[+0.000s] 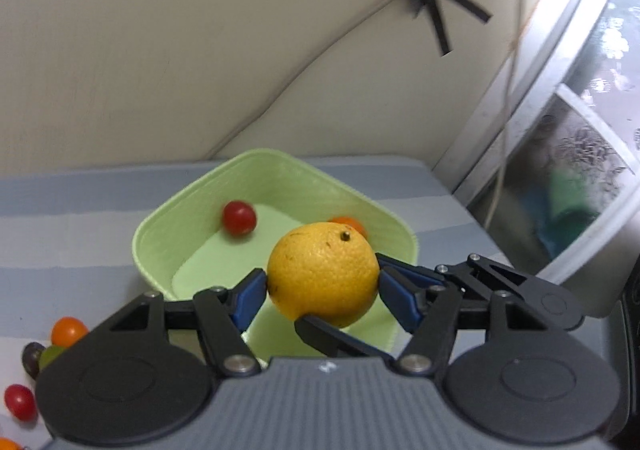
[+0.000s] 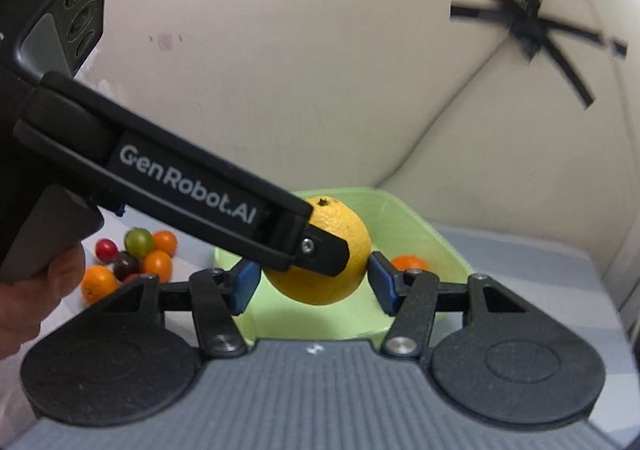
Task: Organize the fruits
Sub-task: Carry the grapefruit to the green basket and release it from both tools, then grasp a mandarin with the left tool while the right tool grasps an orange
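The left gripper [image 1: 323, 286] clamps the dimpled round yellow orange [image 1: 323, 274] above the pale green plastic basket [image 1: 168, 226]; the right gripper [image 2: 313, 278] flanks it, seemingly touching (grip uncertain); next, likely lower and release.

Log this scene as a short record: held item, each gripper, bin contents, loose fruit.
held item: yellow orange, in the air by the green bin
left gripper: shut on yellow orange
right gripper: pads flank the same orange; cannot tell whether it grips
bin contents: red cherry tomato, small orange fruit
loose fruit: pile of small fruits on the striped table, left of the bin
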